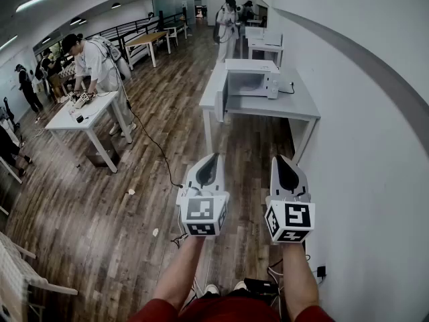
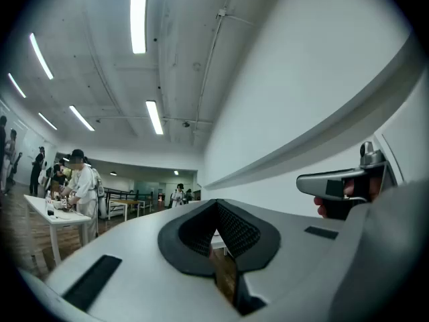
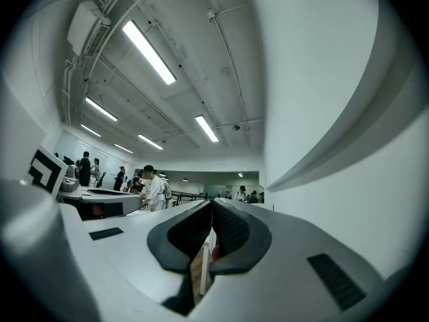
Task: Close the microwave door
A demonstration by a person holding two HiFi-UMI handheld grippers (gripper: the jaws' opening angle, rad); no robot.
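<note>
Left hand-held gripper (image 1: 212, 161) and right hand-held gripper (image 1: 283, 161) held up, well apart from the microwave (image 1: 251, 79).
Both hand-held grippers sit side by side above the wooden floor (image 1: 134, 200), each with its jaws pressed together at the tips and nothing between them. The microwave stands at 12 o'clock on a grey desk (image 1: 281, 106), beside the white wall (image 1: 362, 146) at 3 o'clock. From here I cannot tell how its door stands.
</note>
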